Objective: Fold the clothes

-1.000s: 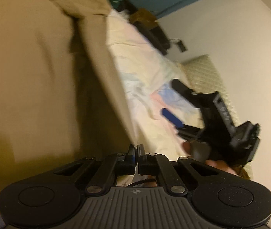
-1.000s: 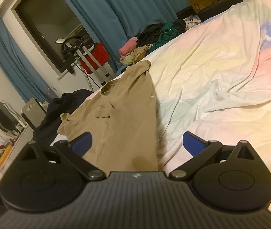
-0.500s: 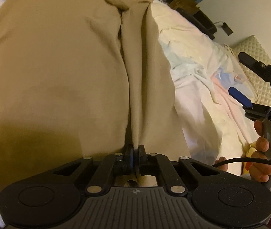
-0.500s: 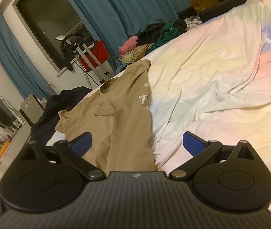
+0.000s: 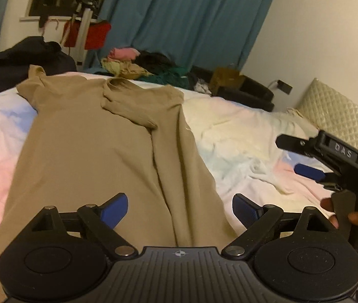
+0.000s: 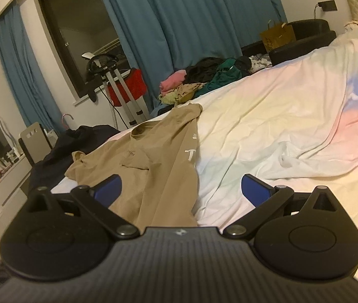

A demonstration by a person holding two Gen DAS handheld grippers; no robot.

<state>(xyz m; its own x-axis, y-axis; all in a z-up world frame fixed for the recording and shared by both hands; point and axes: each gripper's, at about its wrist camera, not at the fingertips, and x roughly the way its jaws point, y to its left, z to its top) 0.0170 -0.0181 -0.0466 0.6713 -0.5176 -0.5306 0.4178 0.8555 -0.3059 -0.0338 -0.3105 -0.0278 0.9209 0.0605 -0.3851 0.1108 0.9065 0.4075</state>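
On the bed (image 5: 242,126), the tan shirt (image 5: 90,156) lies flat, its right side folded over in a long strip whose edge runs beside bare pastel sheet. The left gripper (image 5: 180,210) hangs above the shirt's near hem, jaws opening and nothing between them. The right gripper (image 6: 181,189) is off the shirt's right edge, jaws released and empty, with wide open sheet to its right. A clothes pile (image 6: 204,78) sits at the bed's far edge, well apart.
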